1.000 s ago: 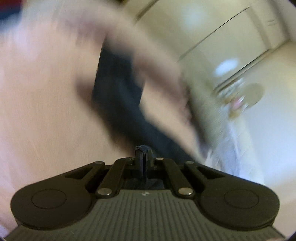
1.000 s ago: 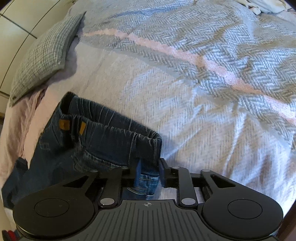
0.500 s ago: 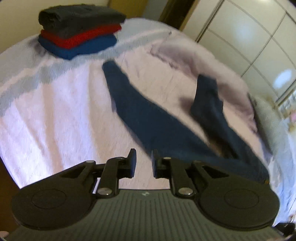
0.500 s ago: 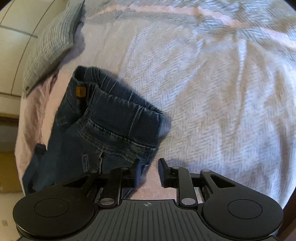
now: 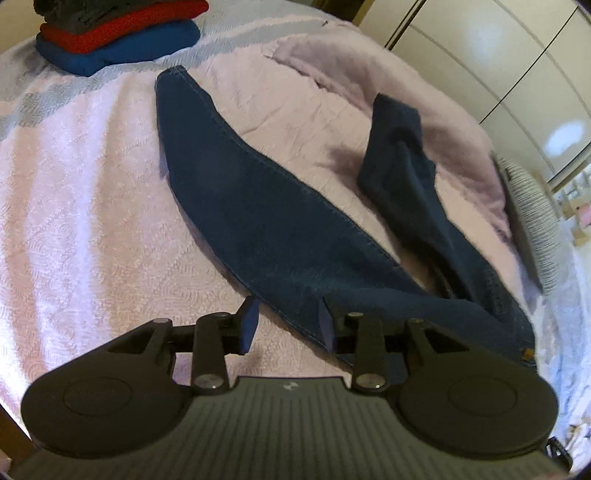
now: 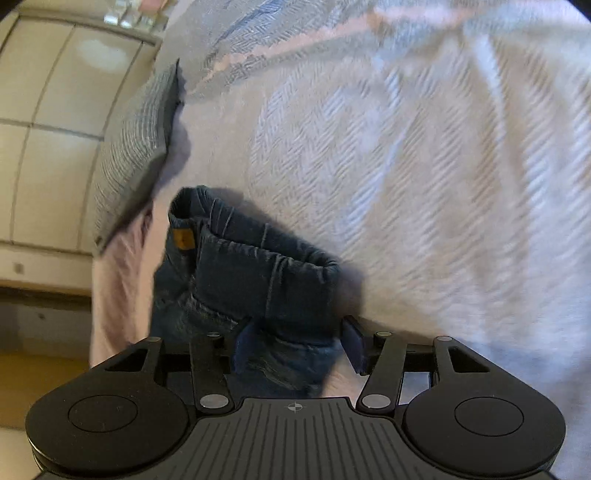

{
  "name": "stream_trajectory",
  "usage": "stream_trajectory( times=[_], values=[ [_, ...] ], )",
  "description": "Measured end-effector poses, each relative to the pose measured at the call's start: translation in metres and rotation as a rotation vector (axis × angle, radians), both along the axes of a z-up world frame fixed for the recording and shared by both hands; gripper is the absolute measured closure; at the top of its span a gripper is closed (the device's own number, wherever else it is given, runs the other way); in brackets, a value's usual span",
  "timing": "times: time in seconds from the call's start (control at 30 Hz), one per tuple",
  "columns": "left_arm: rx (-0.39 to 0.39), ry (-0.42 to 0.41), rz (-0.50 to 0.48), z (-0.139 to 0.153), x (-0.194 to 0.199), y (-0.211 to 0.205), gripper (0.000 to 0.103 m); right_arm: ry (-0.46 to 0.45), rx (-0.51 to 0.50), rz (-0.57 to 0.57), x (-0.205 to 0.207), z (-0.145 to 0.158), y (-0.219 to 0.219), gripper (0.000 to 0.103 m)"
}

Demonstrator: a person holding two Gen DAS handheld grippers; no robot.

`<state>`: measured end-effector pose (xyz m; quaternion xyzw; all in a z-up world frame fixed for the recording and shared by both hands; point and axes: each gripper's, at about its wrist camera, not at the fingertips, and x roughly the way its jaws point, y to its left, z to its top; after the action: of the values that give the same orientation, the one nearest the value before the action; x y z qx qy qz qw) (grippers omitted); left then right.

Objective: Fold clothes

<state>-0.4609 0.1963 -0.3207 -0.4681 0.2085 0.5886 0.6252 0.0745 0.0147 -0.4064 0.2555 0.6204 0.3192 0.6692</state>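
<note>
Jeans, dark denim, lie spread on the pale bedspread, and both tools are right on top of them. At the left gripper the jaws are opening, and the outer seam of one leg runs through the gap between the fingers without either pad pressing on it; that leg stretches away ahead of the fingertips, while the other leg lies crumpled off beyond the right-hand finger. At the right gripper the jaws are opening too, spread wide, and the waistband end sits between and just ahead of the fingers, again with no pinch that I can see. So where are we? A stack of folded clothes sits far ahead of the left fingers, so some garments look finished. This pair looks laid out but with no fold yet: legs apart, one twisted, waistband gaping. Bringing the legs together looks like the job still to come. Hard to read: the stack is cut off at the top, the right view is smeared with blur over the bedspread, and the gripper body hides the denim nearest each camera. A grey pillow lies beyond the left-hand finger of the right tool.
</note>
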Motion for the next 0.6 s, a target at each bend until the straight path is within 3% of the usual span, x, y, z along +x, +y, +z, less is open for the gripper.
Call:
stream_trajectory(
  times=[0.03,0.07,0.1,0.13,0.3,0.37,0.47,0.53,0.6],
  values=[
    [-0.009,0.018,-0.003,-0.003,0.004,0.004,0.073,0.001,0.001,-0.012,0.000,-0.002,0.005,0.057],
    [-0.015,0.037,-0.006,-0.005,0.007,0.006,0.073,0.001,0.001,-0.023,-0.001,-0.004,0.009,0.084],
    [-0.015,0.049,-0.004,-0.004,0.006,0.008,0.073,-0.007,-0.003,-0.023,-0.001,-0.003,0.012,0.086],
    [-0.012,0.056,0.003,-0.002,0.003,0.010,0.073,-0.037,-0.006,-0.003,0.000,0.008,0.011,0.094],
    [0.002,0.096,0.035,0.010,-0.014,0.016,0.073,-0.192,0.082,0.089,0.011,0.091,-0.026,0.098],
    [0.011,0.113,0.048,0.014,-0.026,0.018,0.073,-0.252,0.053,0.062,0.023,0.116,-0.044,0.098],
    [-0.009,0.099,0.087,0.008,-0.044,0.021,0.072,-0.254,-0.117,-0.087,0.050,0.102,-0.064,0.096],
    [-0.031,0.068,0.120,0.001,-0.055,0.023,0.070,-0.196,-0.236,-0.087,0.060,0.073,-0.061,0.094],
    [-0.057,0.018,0.144,-0.005,-0.064,0.025,0.065,-0.110,-0.232,-0.136,0.059,0.054,-0.064,0.079]
  ],
)
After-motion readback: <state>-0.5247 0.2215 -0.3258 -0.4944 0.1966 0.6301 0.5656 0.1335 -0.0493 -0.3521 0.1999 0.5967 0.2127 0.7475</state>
